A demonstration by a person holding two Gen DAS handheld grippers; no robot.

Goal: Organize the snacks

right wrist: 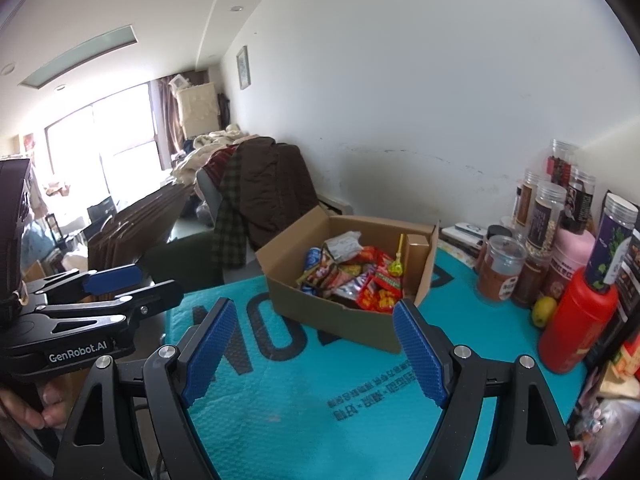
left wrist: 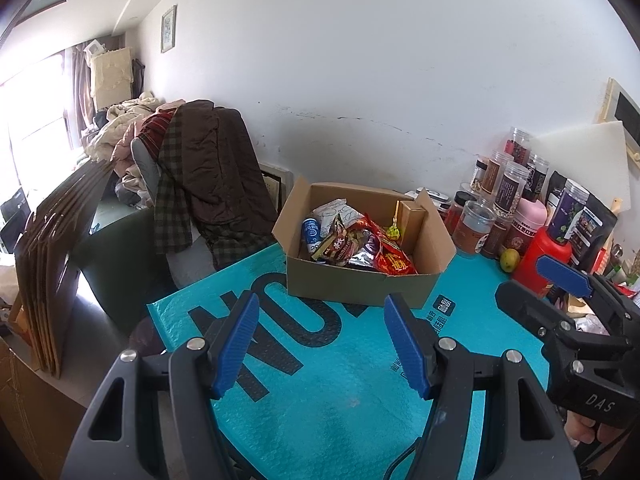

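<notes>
Teal bubble-wrap mat (left wrist: pixel 328 392) covers table, white scuffed wall behind. Corrugated cardboard box (left wrist: pixel 360 284) of crinkly foil snacks (left wrist: pixel 360 246) at mat's far edge. Left gripper (left wrist: pixel 320 344) and right gripper (right wrist: pixel 310 354) both agape, empty.

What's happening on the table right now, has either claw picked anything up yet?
Not yet. A person holds both claws over the teal mat, short of the open cardboard box. The left claw and right claw are both open and empty. The snacks sit jumbled inside the box: wrapped packets, a blue can, a yellow lollipop. Jars and a red bottle stand beside the box on the right, untouched.
</notes>
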